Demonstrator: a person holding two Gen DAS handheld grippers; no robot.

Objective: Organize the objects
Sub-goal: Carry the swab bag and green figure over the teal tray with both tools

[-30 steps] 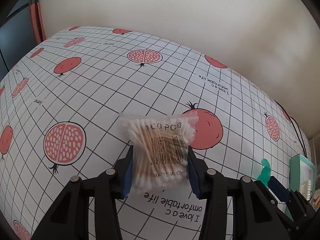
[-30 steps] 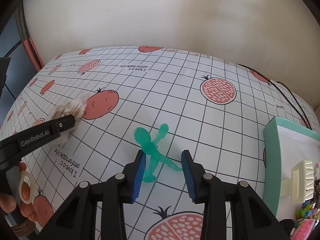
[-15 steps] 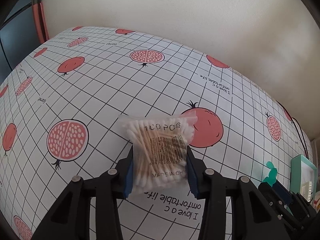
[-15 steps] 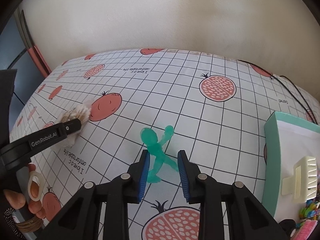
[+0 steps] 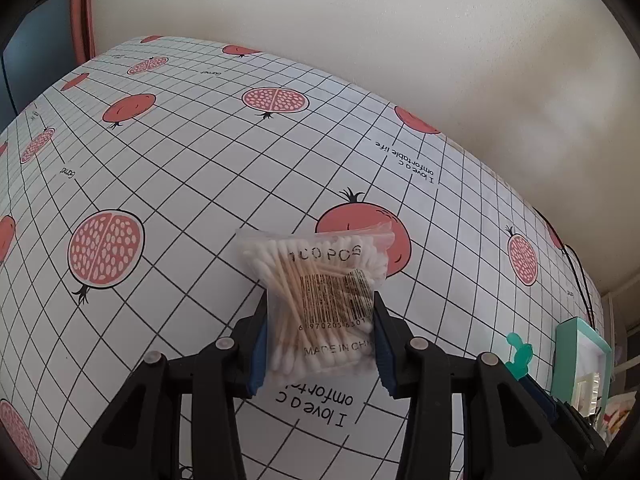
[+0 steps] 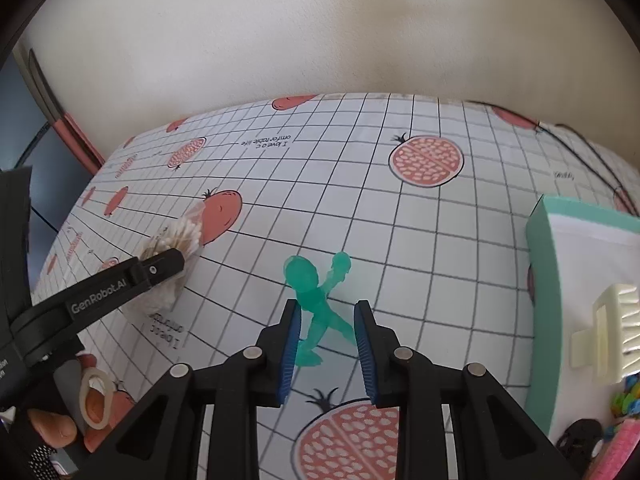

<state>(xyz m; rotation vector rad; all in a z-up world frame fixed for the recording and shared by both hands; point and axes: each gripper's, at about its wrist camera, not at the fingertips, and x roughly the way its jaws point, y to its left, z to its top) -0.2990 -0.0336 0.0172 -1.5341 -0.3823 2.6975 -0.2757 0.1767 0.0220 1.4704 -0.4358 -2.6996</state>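
Both grippers are engaged. Left gripper (image 5: pixel 318 340) stays clamped on the cotton swab bag (image 5: pixel 320 300), now raised off the tablecloth (image 5: pixel 192 184). Right gripper (image 6: pixel 325 340) has narrowed around the green figurine (image 6: pixel 316 304), pads near but contact uncertain. Transfer to the teal box (image 6: pixel 538 280), right, appears imminent.

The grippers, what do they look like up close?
Both are black plastic with two angled fingers, silver rivets at the joints and ribbed blue pads. The left gripper has "GenRobot.AI" in white on its side; the right gripper matches it. No cables or sleeves show.
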